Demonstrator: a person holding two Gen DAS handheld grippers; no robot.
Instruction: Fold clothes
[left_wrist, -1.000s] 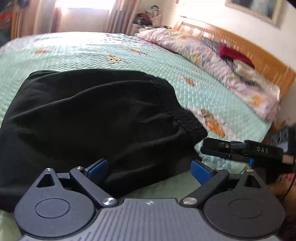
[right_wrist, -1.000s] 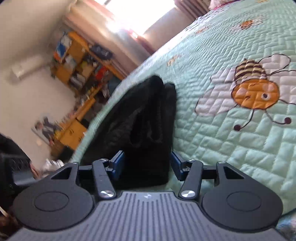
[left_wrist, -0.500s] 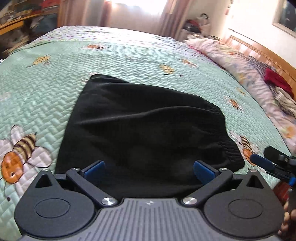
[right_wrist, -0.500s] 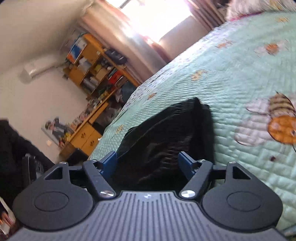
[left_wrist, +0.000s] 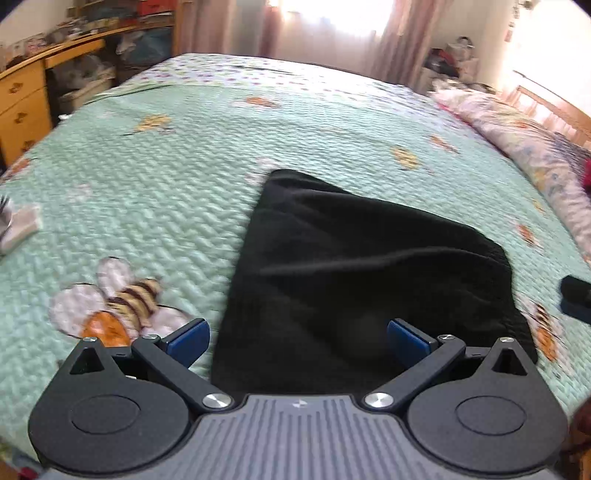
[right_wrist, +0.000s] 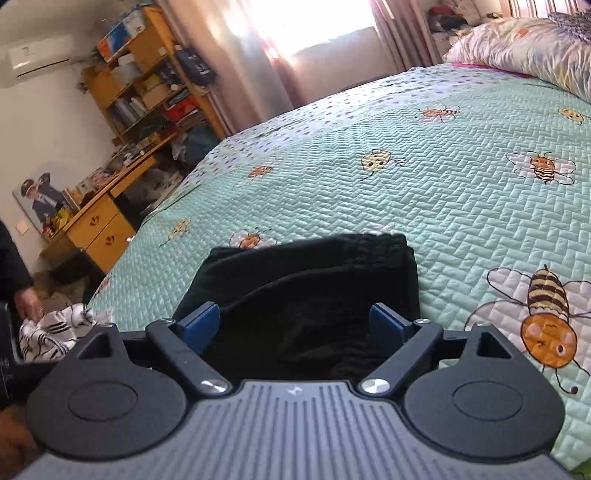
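Black folded garment (left_wrist: 369, 280) lies flat on the bed (left_wrist: 147, 184), on the mint quilted bedspread with bee prints, near the bed's close edge. My left gripper (left_wrist: 297, 338) hangs above its near end, jaws wide, blue pads (left_wrist: 186, 338) clear of the cloth, nothing pinched. My right gripper (right_wrist: 293, 325) sits over the same garment (right_wrist: 314, 295) from the other side (elastic waistband end looks to be the far edge in this view), jaws opening and already wide; cloth shows in the gap between the pads (right_wrist: 386, 325) but they don't press on it. Striped black-and-white clothing (right_wrist: 51, 332) sits heaped low left in the right view, off the bed's edge, a person's hand (right_wrist: 27, 302) just beside it. Floral duvet (left_wrist: 524, 147) bunched along the far right side of the bed. Wooden desk (right_wrist: 99, 221) with drawers beyond the bed.
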